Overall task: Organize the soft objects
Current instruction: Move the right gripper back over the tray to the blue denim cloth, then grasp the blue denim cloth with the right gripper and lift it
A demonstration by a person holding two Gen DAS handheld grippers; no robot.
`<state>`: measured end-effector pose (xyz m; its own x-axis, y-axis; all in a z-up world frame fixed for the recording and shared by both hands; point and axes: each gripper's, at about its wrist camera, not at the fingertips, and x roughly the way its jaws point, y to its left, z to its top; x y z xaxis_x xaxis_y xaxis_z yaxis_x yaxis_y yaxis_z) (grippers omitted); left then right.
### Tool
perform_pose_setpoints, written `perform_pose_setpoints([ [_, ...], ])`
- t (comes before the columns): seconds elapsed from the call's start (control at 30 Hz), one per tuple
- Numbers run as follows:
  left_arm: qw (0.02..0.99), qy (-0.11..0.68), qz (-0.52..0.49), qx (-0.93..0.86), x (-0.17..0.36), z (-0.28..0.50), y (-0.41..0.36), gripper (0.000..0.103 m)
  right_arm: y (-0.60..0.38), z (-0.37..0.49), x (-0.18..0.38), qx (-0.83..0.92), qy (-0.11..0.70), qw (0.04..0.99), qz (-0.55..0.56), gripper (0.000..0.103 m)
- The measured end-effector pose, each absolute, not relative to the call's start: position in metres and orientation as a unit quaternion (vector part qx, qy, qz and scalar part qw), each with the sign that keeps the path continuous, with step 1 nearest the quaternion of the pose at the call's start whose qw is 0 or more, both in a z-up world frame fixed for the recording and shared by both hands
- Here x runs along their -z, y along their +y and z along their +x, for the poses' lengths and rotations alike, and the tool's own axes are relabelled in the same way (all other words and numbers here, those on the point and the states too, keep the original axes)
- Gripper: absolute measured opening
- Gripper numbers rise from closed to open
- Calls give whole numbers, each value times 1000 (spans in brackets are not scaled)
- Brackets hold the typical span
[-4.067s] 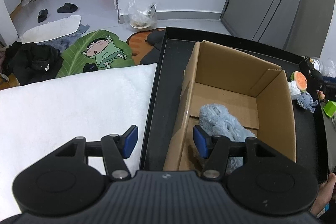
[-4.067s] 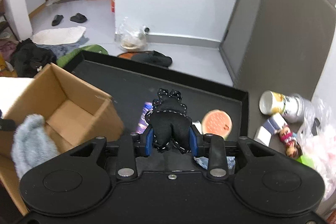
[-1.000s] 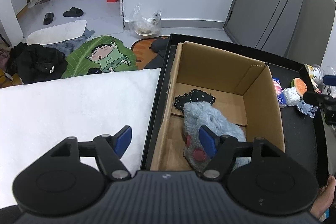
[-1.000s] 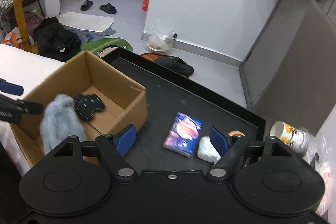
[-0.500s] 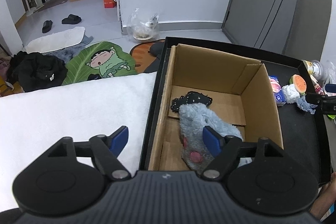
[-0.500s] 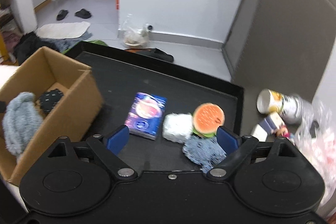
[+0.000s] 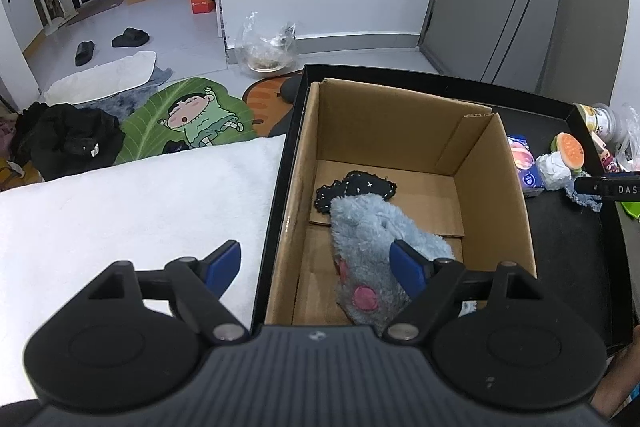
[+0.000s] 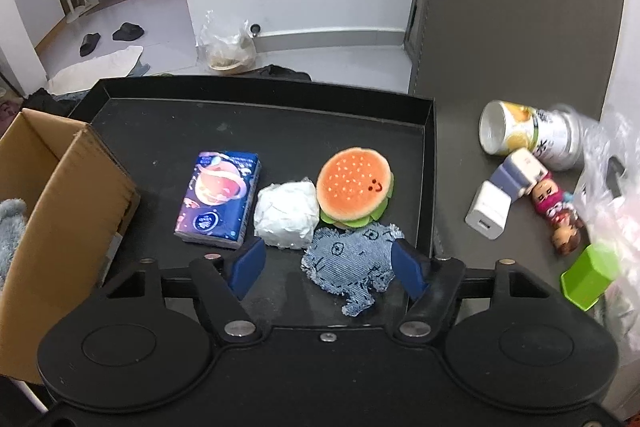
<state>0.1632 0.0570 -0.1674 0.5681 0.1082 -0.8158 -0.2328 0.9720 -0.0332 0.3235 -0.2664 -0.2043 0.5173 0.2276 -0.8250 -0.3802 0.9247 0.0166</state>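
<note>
A cardboard box [image 7: 500,155] stands on the black tray [image 7: 568,267]. In it lie a fluffy grey-blue plush [image 7: 372,239] and a black stitched soft toy [image 7: 352,189]. My left gripper [image 7: 316,267] is open and empty, straddling the box's near left wall. My right gripper [image 8: 328,265] is open and empty, low over a denim soft toy [image 8: 352,259] that lies between its fingers. A burger plush [image 8: 354,187], a white wrapped bundle [image 8: 286,213] and a blue tissue pack [image 8: 218,197] lie just beyond it. The box [image 8: 60,199] is at the left there.
A white towel [image 7: 120,203] lies left of the tray. Right of the tray [image 8: 424,131], on the grey surface, are a tipped can [image 8: 528,133], a white charger [image 8: 490,215], a small doll [image 8: 558,213], a green block [image 8: 590,275] and a plastic bag [image 8: 616,179].
My right gripper let the black toy go into the box, then swung right and came down over the denim toy. My left gripper has stayed open by the box.
</note>
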Motion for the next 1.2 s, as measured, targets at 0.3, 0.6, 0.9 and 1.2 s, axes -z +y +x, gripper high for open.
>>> perform_pose_setpoints([
  [0.3,880,459,-62,-105,168,167,53,81,-269,333,224,-164,464,863,-114,59],
  [0.6,880,459,-53,-106,168,167,50,81,-259,328,225,-176,444,864,-161,37],
  [0.9,882,456,-54,-106,166,165,51,81,-252,308,208,-181,438,863,-174,21],
  [1.2,882,456,-67,-102,165,163,57,81,-229,284,202,-184,439,853,-211,18],
])
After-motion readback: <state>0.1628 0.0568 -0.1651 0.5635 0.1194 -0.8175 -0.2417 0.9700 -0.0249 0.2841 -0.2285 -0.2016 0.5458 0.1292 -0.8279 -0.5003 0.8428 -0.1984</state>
